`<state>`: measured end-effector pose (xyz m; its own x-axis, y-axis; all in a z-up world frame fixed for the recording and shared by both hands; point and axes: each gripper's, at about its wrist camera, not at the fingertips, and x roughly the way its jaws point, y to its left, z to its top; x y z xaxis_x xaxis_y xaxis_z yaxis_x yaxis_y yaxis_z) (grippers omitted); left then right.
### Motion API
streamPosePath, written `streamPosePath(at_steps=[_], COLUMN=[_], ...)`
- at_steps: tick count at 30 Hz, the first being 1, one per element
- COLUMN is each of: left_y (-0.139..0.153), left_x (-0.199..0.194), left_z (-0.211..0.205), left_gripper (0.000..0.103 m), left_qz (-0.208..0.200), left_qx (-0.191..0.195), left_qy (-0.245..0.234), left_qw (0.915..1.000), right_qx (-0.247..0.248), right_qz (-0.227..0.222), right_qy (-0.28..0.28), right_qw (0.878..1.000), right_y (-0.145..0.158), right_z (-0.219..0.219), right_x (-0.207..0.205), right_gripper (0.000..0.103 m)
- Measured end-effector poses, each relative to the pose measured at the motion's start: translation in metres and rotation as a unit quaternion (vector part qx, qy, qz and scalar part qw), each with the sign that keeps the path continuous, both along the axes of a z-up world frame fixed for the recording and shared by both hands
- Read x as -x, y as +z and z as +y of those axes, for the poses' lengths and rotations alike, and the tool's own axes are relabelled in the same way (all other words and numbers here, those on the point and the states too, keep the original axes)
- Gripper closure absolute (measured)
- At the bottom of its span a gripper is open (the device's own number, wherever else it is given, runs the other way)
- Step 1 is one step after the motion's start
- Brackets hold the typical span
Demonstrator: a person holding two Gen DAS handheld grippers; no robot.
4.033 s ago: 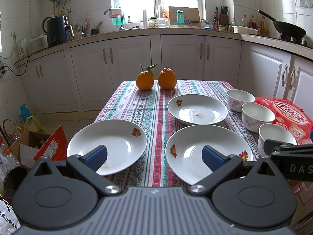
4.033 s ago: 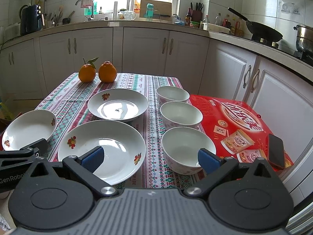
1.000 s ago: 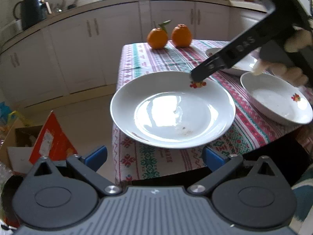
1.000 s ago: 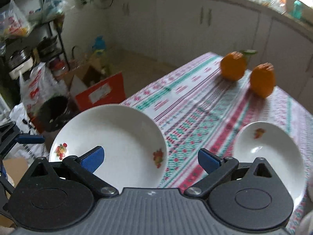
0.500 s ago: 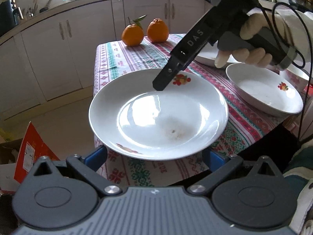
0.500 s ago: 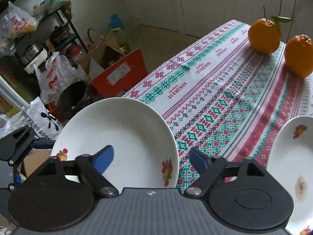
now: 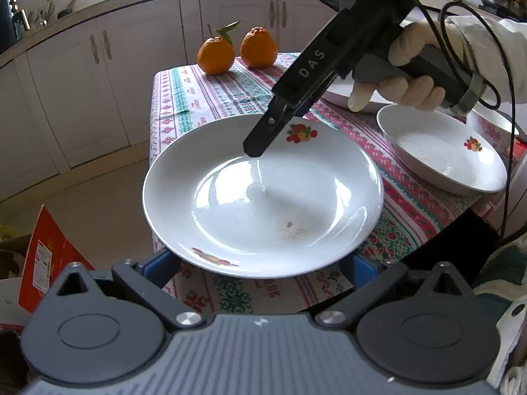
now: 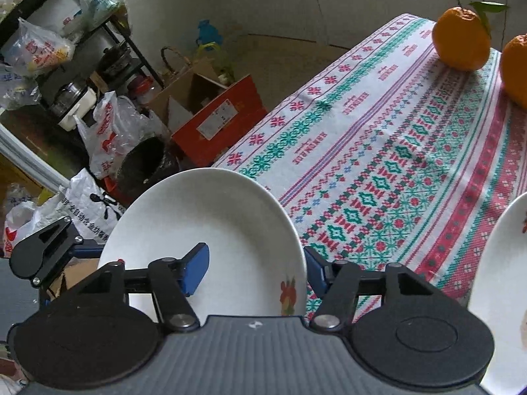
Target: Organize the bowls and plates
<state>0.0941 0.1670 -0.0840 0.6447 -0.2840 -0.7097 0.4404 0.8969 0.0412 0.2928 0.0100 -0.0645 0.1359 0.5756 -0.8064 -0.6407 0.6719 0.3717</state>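
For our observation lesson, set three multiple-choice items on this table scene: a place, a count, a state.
1. Where is the nearest plate? A at the tablecloth's corner, overhanging; B on the floor; C inside a bowl.
2. How many oranges are there? A one; B two; C four.
3. The right gripper is: A shut on an orange; B astride the plate's rim, unclamped; C clear of every plate.
Answers: A, its rim juts past the cloth's edge; B, both sit at the far end; B, its jaws have just been closing, the rim between pads standing apart.
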Motion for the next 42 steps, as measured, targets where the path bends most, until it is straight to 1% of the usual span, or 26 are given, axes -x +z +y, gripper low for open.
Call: streamPosePath(at_steps=[7,13,17,23,33,42], left_y=[0.001,0.001,0.002,0.003,-0.003,-0.006], left_x=[-0.003,-0.008,-0.013,-0.033,-0.067,-0.081], left_z=[-0.001,-0.003,-0.003,-0.004,-0.007,-0.010], left_gripper=[0.002,0.002,0.002,0.002,0.002,0.002], left_qz=[0.006,0.010,0.005,0.000,0.001,-0.002], left_qx=[-0.008,-0.014,-0.018,-0.016,-0.013,-0.010], left_qy=[-0.005,-0.008,-0.014,-0.030,-0.056,-0.067], left_qw=[0.9999,0.9998,0.9997,0.9994,0.9984,0.9977], right_qx=[-0.011,-0.012,-0.015,-0.017,-0.010,-0.005], right_qz=[0.010,0.011,0.007,-0.002,-0.006,-0.012], right_qy=[0.005,-0.002,-0.008,-0.029,-0.061,-0.088], right_qw=[1.000,1.000,1.000,0.999,0.998,0.996], right_y=[0.000,0.001,0.003,0.007,0.002,-0.001], right_z=[-0.002,-0.005,-0.009,-0.016,-0.028,-0.034], right_x=[-0.002,-0.003,-0.007,-0.020,-0.045,-0.062], right_gripper=[0.035,0.035,0.035,0.035,0.035,0.035])
